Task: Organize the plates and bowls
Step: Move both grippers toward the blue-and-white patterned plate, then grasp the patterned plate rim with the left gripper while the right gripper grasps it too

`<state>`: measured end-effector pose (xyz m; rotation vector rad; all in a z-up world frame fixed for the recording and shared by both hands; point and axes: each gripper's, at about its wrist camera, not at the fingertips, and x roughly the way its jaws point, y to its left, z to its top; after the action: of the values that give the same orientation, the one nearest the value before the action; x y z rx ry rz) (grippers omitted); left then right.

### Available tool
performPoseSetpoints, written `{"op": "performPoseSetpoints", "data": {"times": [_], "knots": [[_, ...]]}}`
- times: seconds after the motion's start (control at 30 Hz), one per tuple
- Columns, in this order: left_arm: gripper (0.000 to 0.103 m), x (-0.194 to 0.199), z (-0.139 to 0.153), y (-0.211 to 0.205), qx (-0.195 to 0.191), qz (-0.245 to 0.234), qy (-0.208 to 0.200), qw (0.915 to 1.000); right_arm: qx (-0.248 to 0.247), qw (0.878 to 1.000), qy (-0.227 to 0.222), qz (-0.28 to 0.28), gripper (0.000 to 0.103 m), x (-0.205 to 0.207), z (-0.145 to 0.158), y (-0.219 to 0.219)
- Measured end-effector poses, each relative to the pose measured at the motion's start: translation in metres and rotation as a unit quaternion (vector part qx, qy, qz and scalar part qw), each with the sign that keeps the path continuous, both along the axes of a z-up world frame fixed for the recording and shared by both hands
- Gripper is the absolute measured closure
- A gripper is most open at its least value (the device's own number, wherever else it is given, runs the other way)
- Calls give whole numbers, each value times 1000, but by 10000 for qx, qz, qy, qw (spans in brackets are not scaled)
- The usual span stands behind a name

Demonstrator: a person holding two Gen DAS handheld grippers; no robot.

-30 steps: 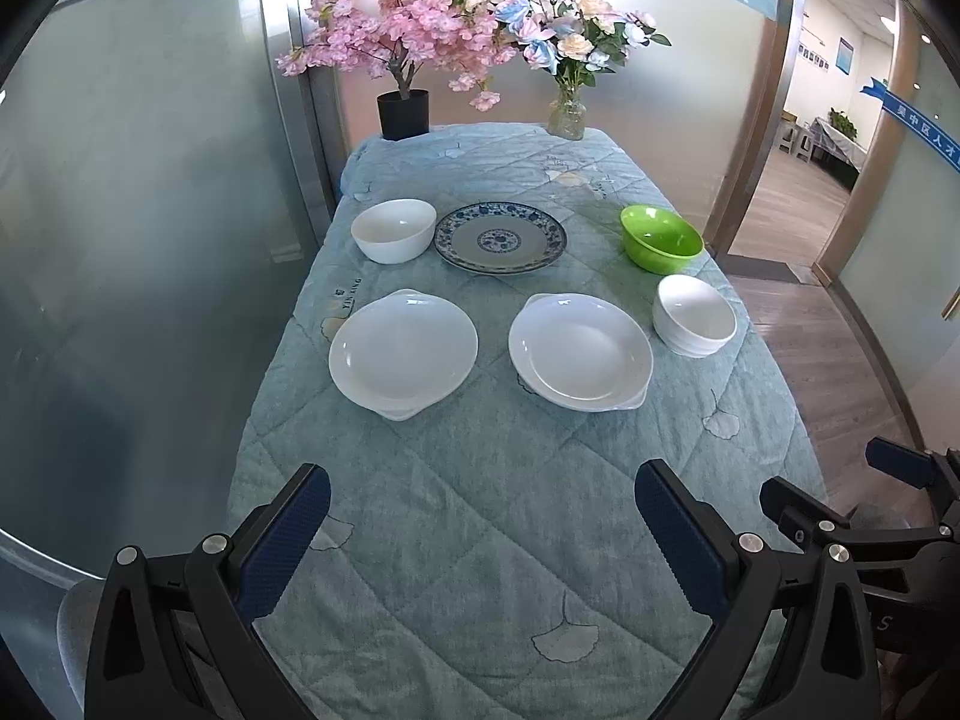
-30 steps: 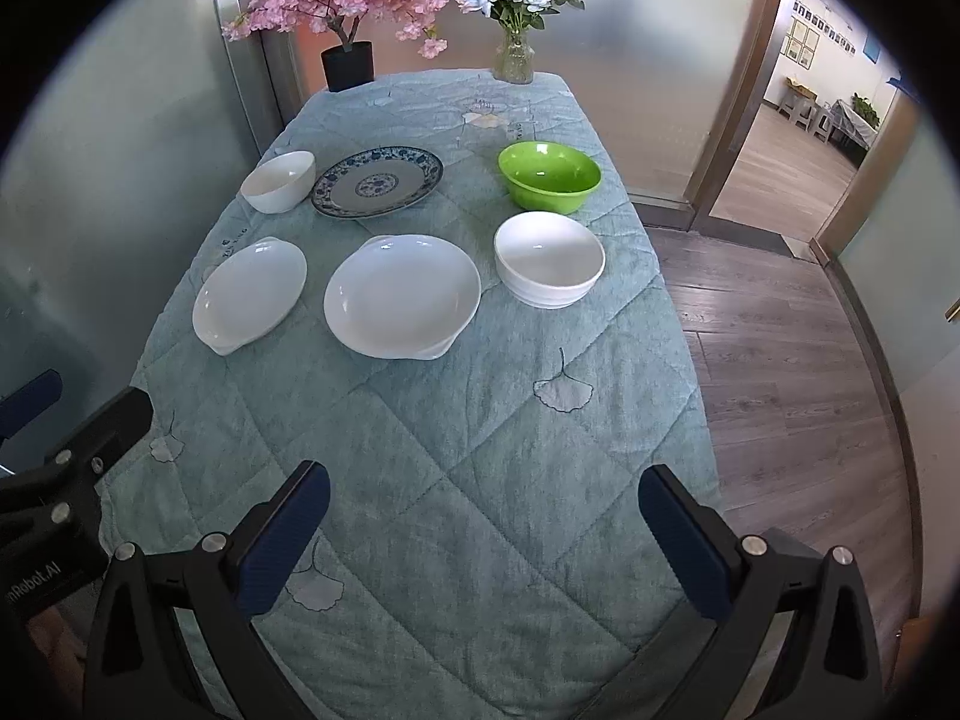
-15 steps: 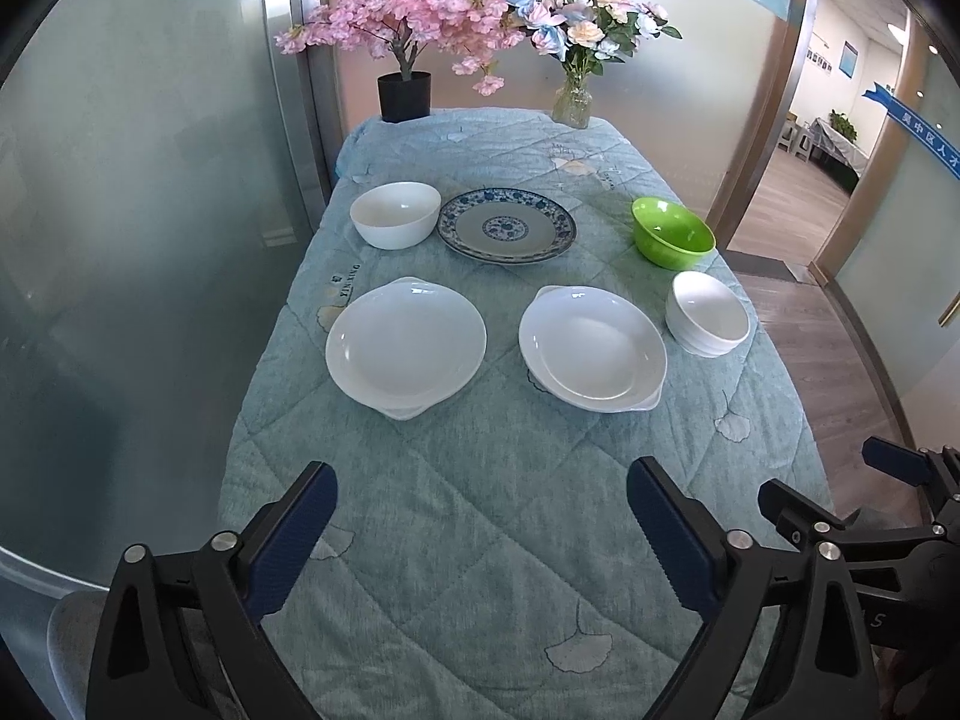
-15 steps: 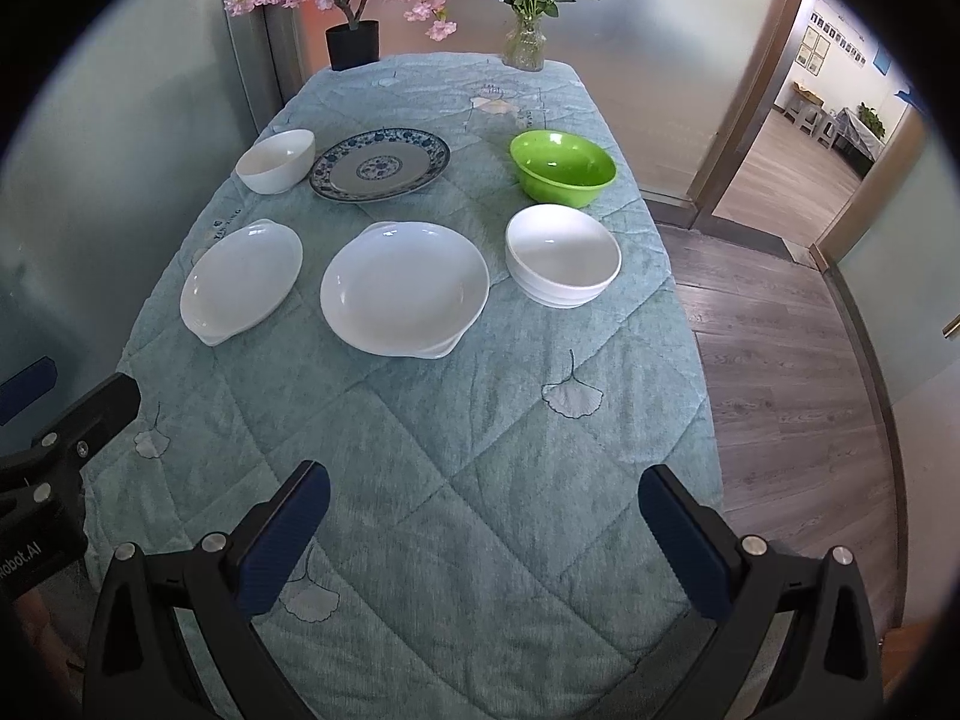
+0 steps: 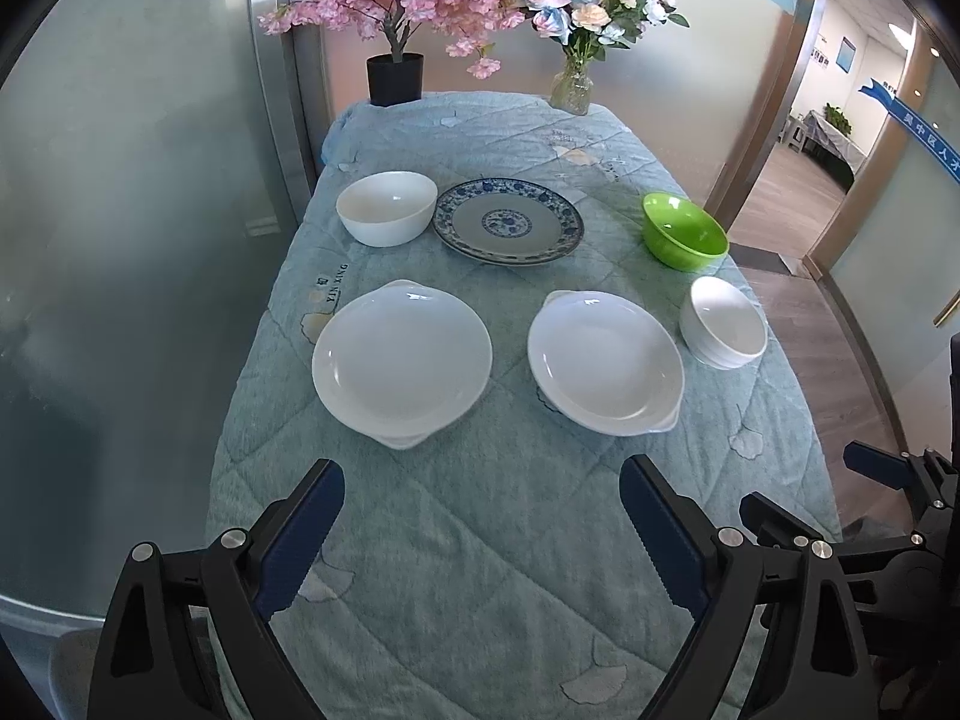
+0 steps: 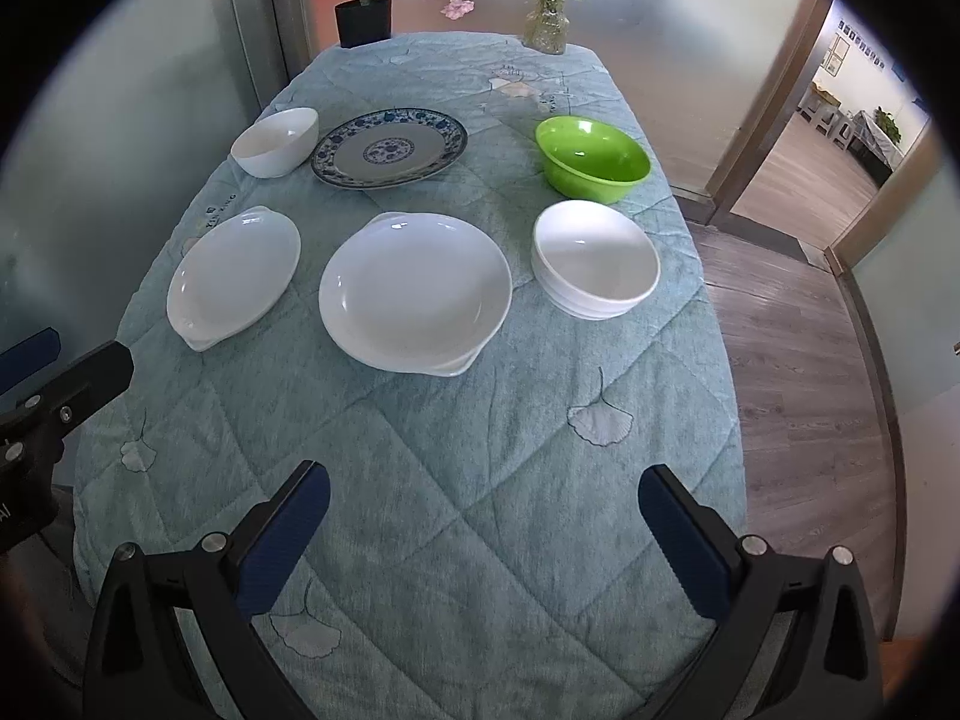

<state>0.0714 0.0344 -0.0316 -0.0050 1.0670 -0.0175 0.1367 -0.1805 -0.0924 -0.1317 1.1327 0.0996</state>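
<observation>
You have brought both tools closer over the table: your left gripper, jaws closing slightly with nothing between them, now faces the 2 white plates just ahead, while your right gripper gapes empty, so nothing is grasped yet.

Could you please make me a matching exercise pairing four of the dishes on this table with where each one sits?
Things:
1. green bowl
2. blue-patterned plate
3. stack of white bowls
4. black flower pot

Places, as seen from the right wrist view:
A. at the far left corner of the table
B. in front of the green bowl, near the right edge
C. right beside the single white bowl
D. far right, behind the stack of white bowls

Pairs: 1-D, 2-C, 3-B, 4-A
</observation>
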Motion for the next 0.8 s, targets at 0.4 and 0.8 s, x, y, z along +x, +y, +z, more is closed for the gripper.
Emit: {"op": "performPoseSetpoints", "data": {"times": [0.4, 0.8], "knots": [[11, 82, -1, 97, -354, 347, 466, 9977, 696, 9912, -261, 1097, 1, 52, 13, 36], [42, 176, -74, 158, -1106, 519, 1122, 9862, 1413, 9764, 539, 1544, 5, 163, -28, 89]]}}
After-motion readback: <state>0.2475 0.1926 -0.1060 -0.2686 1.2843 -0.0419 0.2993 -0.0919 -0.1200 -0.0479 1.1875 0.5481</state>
